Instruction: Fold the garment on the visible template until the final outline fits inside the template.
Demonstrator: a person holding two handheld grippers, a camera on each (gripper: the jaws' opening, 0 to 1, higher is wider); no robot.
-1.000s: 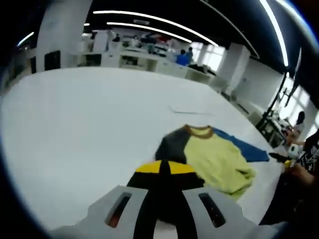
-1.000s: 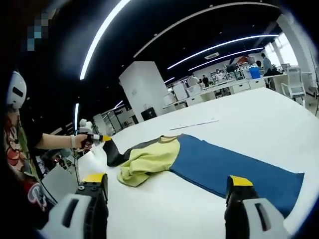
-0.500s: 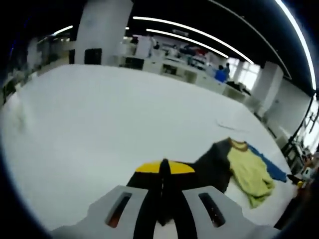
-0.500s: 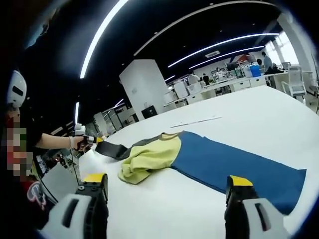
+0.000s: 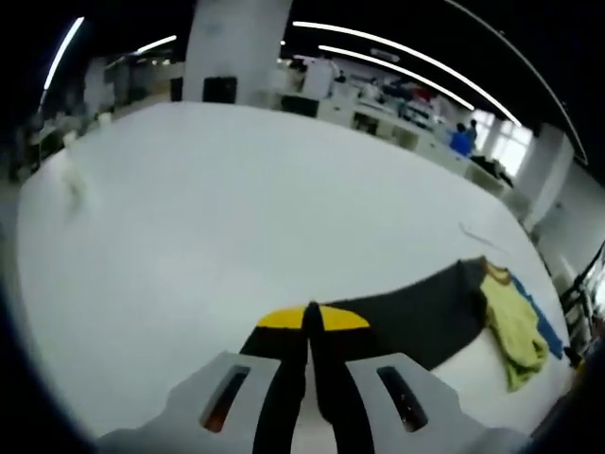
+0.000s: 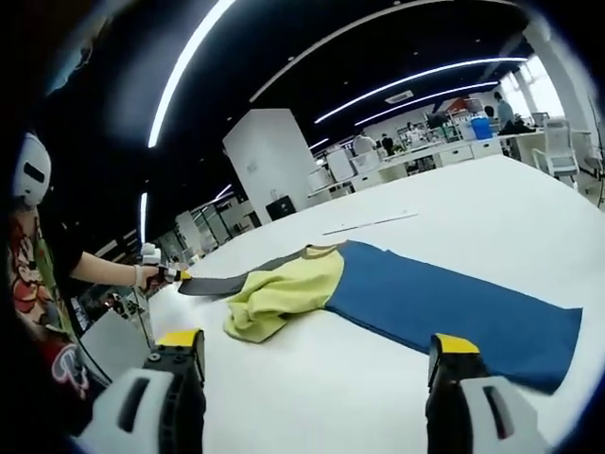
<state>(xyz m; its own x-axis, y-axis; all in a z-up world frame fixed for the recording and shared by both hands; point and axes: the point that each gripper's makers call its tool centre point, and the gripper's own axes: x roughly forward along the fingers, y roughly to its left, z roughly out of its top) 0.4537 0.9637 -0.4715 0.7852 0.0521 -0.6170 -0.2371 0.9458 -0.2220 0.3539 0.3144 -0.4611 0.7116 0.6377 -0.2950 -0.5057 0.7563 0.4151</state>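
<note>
Left gripper (image 5: pixel 309 326) has its jaws closed on the dark sleeve (image 5: pixel 416 317) of the garment (image 6: pixel 378 293), which stretches away from it to the right over the white table (image 5: pixel 236 208). Right gripper (image 6: pixel 317 364) is wide open and holds nothing; the garment's yellow part (image 6: pixel 279 293) and blue part (image 6: pixel 444 303) lie flat just ahead of it.

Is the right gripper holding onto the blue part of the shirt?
No. In the right gripper view the right gripper stands open over bare table, with the blue sleeve lying beyond its tips.
</note>
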